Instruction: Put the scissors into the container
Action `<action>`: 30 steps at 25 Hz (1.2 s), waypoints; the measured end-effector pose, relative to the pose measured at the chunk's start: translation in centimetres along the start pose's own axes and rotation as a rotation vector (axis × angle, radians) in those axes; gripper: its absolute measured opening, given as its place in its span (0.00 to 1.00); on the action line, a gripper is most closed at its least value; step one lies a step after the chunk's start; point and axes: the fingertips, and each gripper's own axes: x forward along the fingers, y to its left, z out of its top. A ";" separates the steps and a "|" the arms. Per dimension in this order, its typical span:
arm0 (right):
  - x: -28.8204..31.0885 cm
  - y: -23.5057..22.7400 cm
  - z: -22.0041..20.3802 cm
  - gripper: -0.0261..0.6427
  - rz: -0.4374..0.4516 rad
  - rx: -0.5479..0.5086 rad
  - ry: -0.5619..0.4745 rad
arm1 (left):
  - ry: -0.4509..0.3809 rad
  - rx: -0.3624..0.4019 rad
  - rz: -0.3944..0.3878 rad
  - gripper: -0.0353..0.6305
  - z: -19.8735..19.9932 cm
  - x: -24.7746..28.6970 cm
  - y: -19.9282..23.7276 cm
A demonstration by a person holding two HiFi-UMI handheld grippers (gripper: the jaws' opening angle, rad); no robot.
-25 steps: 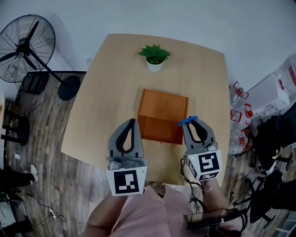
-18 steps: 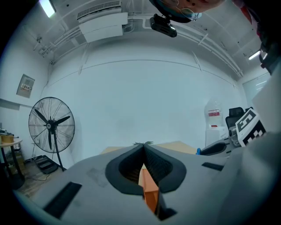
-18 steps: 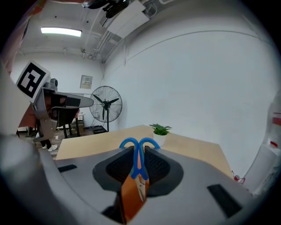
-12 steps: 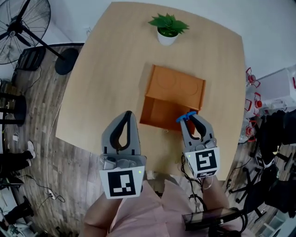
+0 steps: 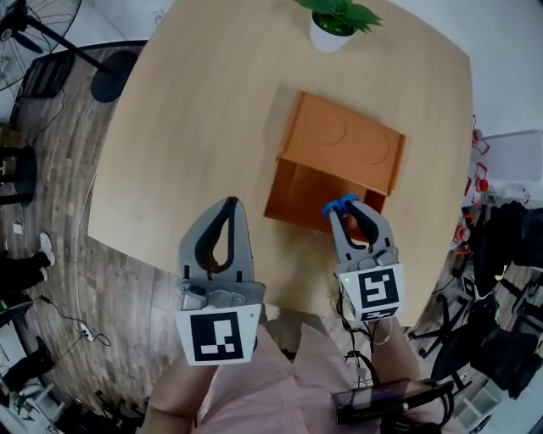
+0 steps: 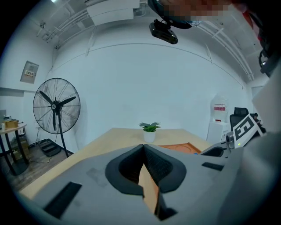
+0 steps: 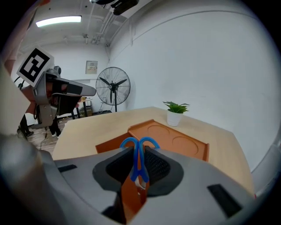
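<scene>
Head view: since a second ago the table (image 5: pixel 195 127) has slid down through my sight; the potted plant (image 5: pixel 335 21) now sits cut by the top edge and the fan (image 5: pixel 25 13) is nearly gone at the top-left corner; the orange container (image 5: pixel 348 140) has come closer to my tools. My right gripper (image 5: pixel 346 214) was at the container's near right corner before; now its tip lies over the near edge of the open compartment. It is clamped on the scissors (image 5: pixel 338 204), blue handle loops poking forward past the jaws; the right gripper view shows the same grip, the scissors (image 7: pixel 139 154) pinched between the pads with the container (image 7: pixel 175 143) just ahead. I judge that I am closing in for the drop and that the scissors are not yet inside; what remains is to carry them over the opening and let go.

My left gripper (image 5: pixel 231 205) hangs over the table's near edge, well apart from the container; in the left gripper view its jaws meet with nothing between them.

As for writing: only the black-and-white square markers on both cubes; a wall plaque (image 6: pixel 29 71) and a red label on a white unit (image 6: pixel 219 107) are too small to read; I see no brand.
</scene>
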 end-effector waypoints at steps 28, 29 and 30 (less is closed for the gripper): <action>3.2 1.1 0.1 0.18 0.073 0.014 0.074 | 0.014 -0.017 0.000 0.06 -0.8 2.7 2.2; 2.6 0.9 0.5 0.17 0.065 0.011 0.057 | 0.004 -0.011 -0.008 0.06 -0.2 2.5 1.6; 1.8 0.7 1.0 0.17 0.056 0.010 0.042 | -0.006 -0.004 -0.017 0.06 0.4 2.1 1.0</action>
